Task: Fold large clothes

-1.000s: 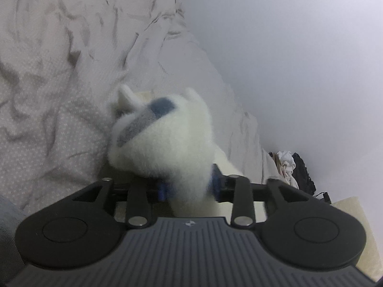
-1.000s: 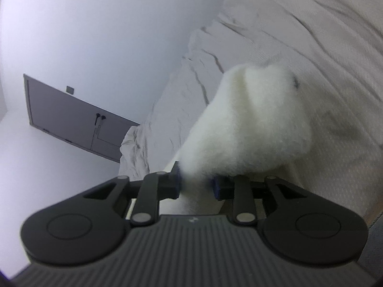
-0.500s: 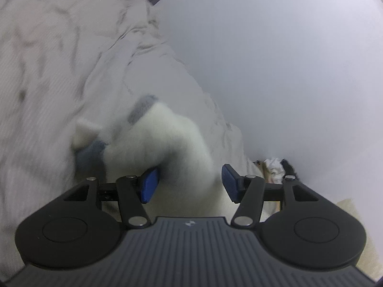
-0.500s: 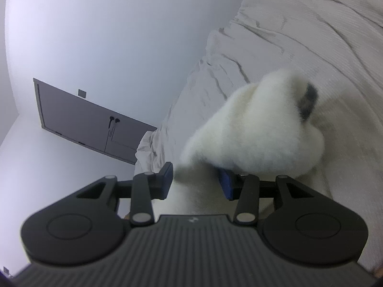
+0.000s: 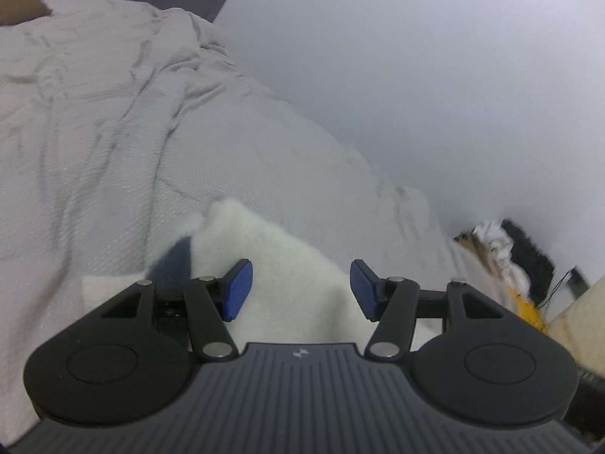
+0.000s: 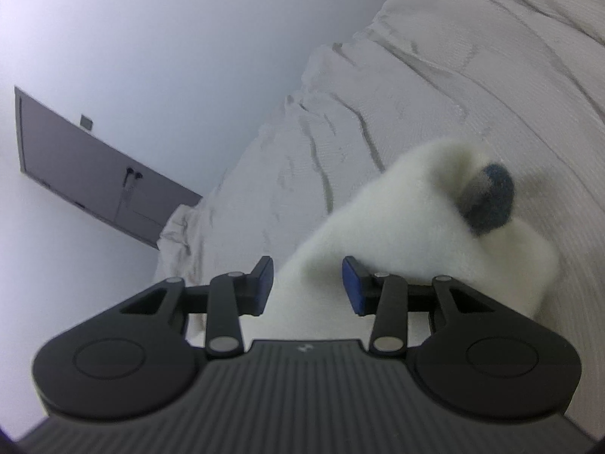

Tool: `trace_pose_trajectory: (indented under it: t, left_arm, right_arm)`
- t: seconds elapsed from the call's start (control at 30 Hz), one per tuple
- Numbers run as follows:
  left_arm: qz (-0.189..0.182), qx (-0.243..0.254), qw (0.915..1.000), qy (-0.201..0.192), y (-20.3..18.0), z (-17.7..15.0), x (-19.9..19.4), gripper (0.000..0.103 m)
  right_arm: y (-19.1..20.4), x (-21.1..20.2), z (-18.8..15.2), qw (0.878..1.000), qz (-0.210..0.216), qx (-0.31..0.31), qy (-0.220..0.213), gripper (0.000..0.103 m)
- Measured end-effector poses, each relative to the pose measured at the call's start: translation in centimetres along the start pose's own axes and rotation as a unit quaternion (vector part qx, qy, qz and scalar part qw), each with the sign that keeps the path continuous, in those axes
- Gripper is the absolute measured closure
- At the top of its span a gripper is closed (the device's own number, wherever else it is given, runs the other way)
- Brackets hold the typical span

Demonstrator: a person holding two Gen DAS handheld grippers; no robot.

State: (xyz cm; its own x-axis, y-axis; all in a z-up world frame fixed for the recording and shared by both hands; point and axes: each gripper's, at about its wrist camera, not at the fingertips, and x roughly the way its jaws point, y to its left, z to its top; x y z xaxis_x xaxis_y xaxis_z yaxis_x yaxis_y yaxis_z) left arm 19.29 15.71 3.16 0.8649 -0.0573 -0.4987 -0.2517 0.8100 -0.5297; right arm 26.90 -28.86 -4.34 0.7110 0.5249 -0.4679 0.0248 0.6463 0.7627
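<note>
Left wrist view, left to right: rumpled pale grey woven bedspread, creased in long soft folds, filling the left and middle; fluffy white fleece garment with a dark blue-grey patch, lying on the bedspread near the camera, its pointed fold reaching away; left gripper, black arms with flat blue pads, jaws lately opened and standing apart, fleece lying between them, neither pad pressing on it; smooth white wall behind; blurred heap of white, black and yellow items far right at the wall's foot.

Right wrist view, left to right: same smooth white wall; flat dark grey panel tilted against it; bedspread, ribbed in texture, ridged with wrinkles, running from the middle to the right; right gripper, jaws apart after a recent slight narrowing, a tapering strip of fleece passing between the pads, whether either pad touches it I cannot tell; the fleece's main bulk bunched to the right of the jaws, a rounded blue-grey patch on its far side.
</note>
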Motion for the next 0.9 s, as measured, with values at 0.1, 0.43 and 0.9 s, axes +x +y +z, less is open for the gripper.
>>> trace_pose_trajectory:
  t: [0.1,0.43,0.9]
  left_arm:
    - [0.018,0.038,0.9991,0.006,0.0,-0.9,2.6,0.04]
    - [0.033,0.089,0.9954,0.006,0.5,-1.6,6.8,0.04]
    - [0.02,0.156,0.9875,-0.013,-2.5,-3.4,-0.1,0.039]
  right_arm:
    - [-0.2,1.6,0.2,1.0,-0.006,-0.025,0.006,0.062]
    - [-0.7,6.2,0.8,0.993,-0.025,-0.112,0.016,0.062]
    - [1.8,2.0,0.0,0.983,-0.035,-0.18,0.027,0.058]
